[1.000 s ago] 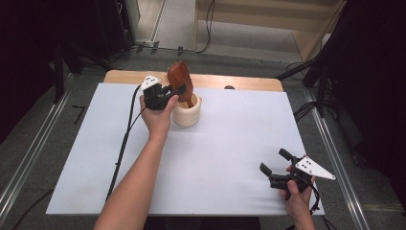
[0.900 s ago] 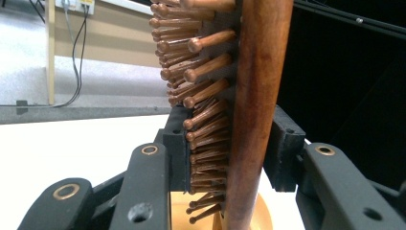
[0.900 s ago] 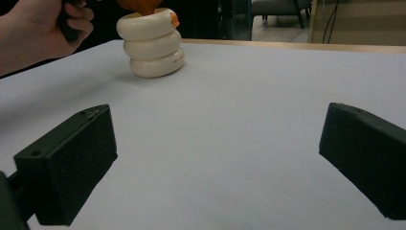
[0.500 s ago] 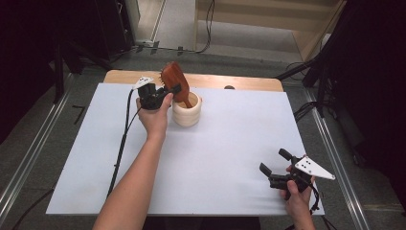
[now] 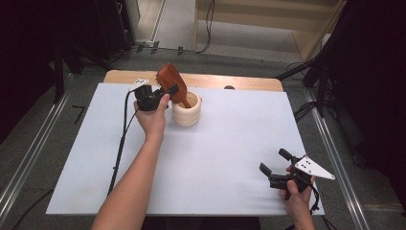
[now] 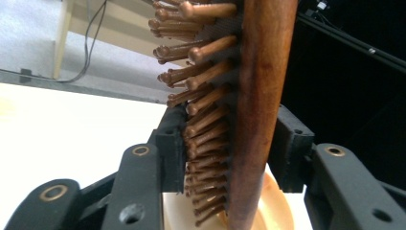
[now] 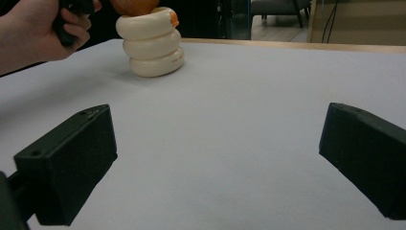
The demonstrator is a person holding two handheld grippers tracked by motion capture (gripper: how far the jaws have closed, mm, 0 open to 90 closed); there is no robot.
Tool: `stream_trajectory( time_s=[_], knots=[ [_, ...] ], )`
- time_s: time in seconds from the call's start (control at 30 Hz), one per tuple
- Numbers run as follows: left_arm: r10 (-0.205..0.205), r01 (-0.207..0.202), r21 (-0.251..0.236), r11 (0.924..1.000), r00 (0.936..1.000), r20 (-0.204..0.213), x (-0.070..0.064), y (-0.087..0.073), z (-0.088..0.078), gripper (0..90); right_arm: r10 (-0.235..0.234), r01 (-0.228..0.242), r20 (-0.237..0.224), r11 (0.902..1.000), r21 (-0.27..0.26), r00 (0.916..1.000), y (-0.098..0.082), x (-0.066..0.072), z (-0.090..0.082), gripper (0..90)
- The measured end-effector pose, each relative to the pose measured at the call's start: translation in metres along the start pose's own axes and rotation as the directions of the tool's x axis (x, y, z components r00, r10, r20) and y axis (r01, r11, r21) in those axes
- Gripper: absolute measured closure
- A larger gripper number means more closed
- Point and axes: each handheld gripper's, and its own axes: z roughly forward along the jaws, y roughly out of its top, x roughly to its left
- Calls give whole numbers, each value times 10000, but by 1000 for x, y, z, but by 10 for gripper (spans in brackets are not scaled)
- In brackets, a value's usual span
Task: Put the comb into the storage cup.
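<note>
The white table (image 5: 230, 143) spans the middle of the high view, with a wooden edge along its far side. In the upper middle of that view stands the cream cup (image 5: 186, 112), ribbed in three stacked rings, with the brush (image 5: 171, 86) rising out of it and leaning up and to the left. Against the earlier frames, the brush stands more upright and sits deeper in the cup, and the left hand has shifted slightly left of the cup.

The left gripper (image 5: 168, 92), in the upper left-centre of the high view, has the brush head between its jaws, which have just been opening. In the left gripper view a narrow gap shows between the right pad and the brush's back, while the left pad sits at the bristle tips; whether it presses them I cannot tell.

The right gripper (image 5: 274, 166) rests at the lower right of the high view, well apart from the cup, unmoved since the earlier frames, its jaws spread wide over bare table.

The brush (image 6: 253, 115) is reddish-brown wood, smooth-backed, with rows of round-tipped wooden pins on a dark pad; its lower end sits inside the cup (image 6: 273, 211).
</note>
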Motion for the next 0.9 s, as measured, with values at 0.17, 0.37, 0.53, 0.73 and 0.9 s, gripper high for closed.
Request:
stream_trajectory(
  time_s=[0.17,0.37,0.53,0.73,0.9],
  knots=[
    [227,-227,7,9997,9997,-23,1,-1,-2,502,3,-3,-4,10000,-13,10000,0,0,0,0],
    [445,-445,81,9990,9990,26,4,0,-4,411,-22,22,19,10000,-18,10000,0,0,0,0],
    [708,-710,118,9974,9973,178,2,0,-5,311,-24,24,26,10000,-16,10000,0,0,0,0],
    [816,-825,153,9965,9953,524,1,-2,-4,148,-45,45,27,10000,-17,10000,0,0,0,0],
    [1089,-1100,221,9937,9929,480,-2,-2,-5,41,-44,44,19,10000,-11,10000,0,0,1,0]
  ],
)
